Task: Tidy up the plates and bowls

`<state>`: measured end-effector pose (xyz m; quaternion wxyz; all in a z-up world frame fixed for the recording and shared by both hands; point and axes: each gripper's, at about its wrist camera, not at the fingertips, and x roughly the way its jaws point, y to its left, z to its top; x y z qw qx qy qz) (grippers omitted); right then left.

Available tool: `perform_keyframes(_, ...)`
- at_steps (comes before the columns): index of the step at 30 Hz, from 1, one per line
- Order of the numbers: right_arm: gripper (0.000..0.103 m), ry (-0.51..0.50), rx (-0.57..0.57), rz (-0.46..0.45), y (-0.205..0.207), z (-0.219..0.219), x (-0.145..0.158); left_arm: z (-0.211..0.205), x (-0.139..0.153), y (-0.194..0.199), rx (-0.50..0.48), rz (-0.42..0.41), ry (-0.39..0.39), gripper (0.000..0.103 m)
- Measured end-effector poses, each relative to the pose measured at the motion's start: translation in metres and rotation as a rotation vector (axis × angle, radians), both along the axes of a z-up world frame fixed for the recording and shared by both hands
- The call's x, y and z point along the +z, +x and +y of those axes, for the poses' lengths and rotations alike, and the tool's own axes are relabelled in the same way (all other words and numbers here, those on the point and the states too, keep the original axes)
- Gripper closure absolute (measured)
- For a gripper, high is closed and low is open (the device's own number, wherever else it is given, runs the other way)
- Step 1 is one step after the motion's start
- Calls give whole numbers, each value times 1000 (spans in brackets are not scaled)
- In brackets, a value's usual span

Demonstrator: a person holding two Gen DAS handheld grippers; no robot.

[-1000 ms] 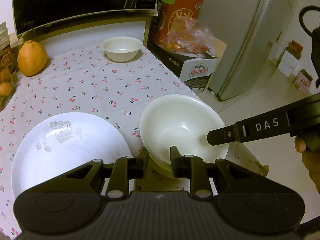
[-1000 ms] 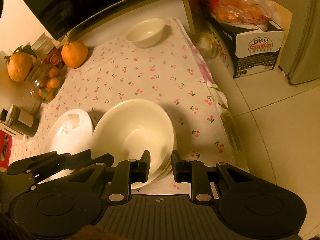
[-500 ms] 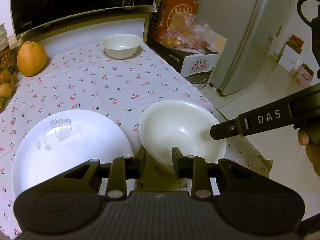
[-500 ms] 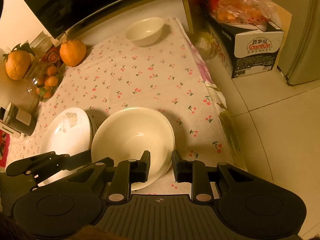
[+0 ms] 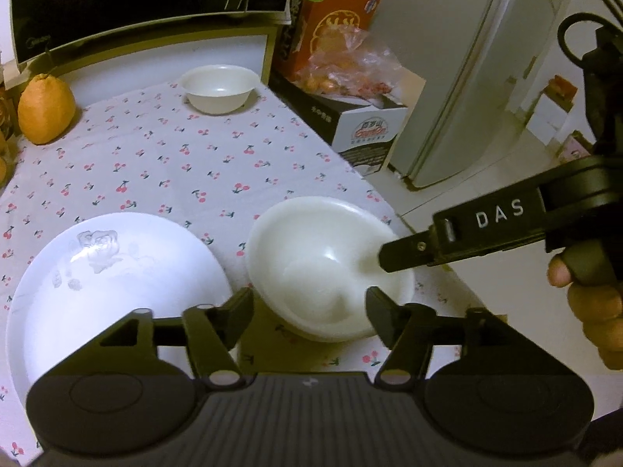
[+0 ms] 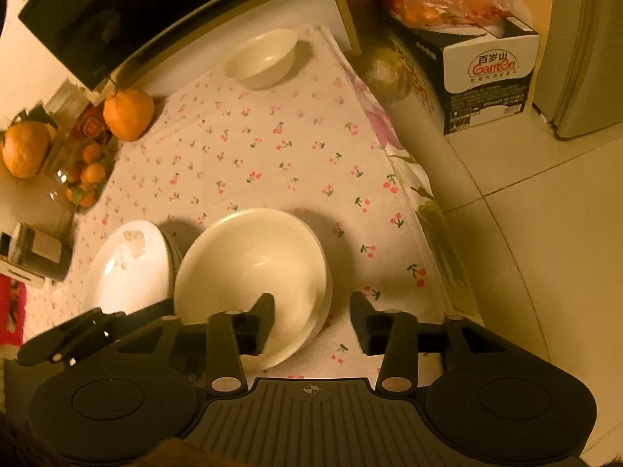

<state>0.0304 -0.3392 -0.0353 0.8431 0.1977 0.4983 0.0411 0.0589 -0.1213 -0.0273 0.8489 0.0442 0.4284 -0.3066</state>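
1. Step in hand, as judged: release of the large bowl onto the bench. Both sets of fingers are opening, and no pad presses on the rim.
2. Left gripper: fingers apart, with the near rim of the large bowl between the tips. Right gripper: fingers apart, one tip over the bowl's inner wall and the other outside the rim.
3. Let each pair spread fully before any withdrawal. A tip that drags on the rim could tilt or slide the bowl.
4. Withdraw along the line of the fingers, up and away from the rim, not sideways across it.
5. Check that the bowl sits level. It lies near the bench edge on the right gripper's side, so a nudge that way is the main risk.
6. Large bowl: plain white, glossy, wide and deep. A second rim shows beneath it in the right wrist view, so it appears to sit nested in a stack; the count cannot be told.
7. Plate: white, with a faint floral mark, lying flat just beside the left gripper's outer finger, close to the large bowl.
8. Small bowl: white, upright, well ahead of both pairs of fingers at the far end of the bench, apart from the other dishes.
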Motion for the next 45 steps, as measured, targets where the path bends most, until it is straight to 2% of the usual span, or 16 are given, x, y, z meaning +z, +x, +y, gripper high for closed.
perform_keyframes(5, 36, 24, -25, -23, 1, -6, 4, 1, 4, -2, -9, -7, -28, 21)
perform_keyframes(13, 30, 69, -33, -42, 5, -12, 6, 10, 12, 0, 1, 26, -101, 7)
perform_keyframes(21, 24, 75, 0, -37, 12, -9, 7, 15, 17, 15, 76, 27, -77, 3)
perform_keyframes(24, 22, 99, -22, -37, 19, -15, 10, 18, 19, 23, 107, 26, -66, 2)
perform_keyframes(27, 21, 143, -51, -20, 32, -24, 11, 21, 23, 32, 139, 28, -56, 1)
perform_keyframes(32, 21, 250, -25, -41, 54, -40, 18, 18, 34, 48, 163, -8, -3, 1)
perform_keyframes(38, 19, 340, -26, -79, 86, -50, 25, 13, 48, 83, 197, 5, -23, 1)
perform_keyframes(42, 19, 408, -49, -88, 111, -57, 21, 1, 53, 106, 188, -45, 30, 1)
perform_keyframes(45, 19, 461, -65, -97, 131, -63, 16, -5, 50, 129, 201, -42, 33, 1)
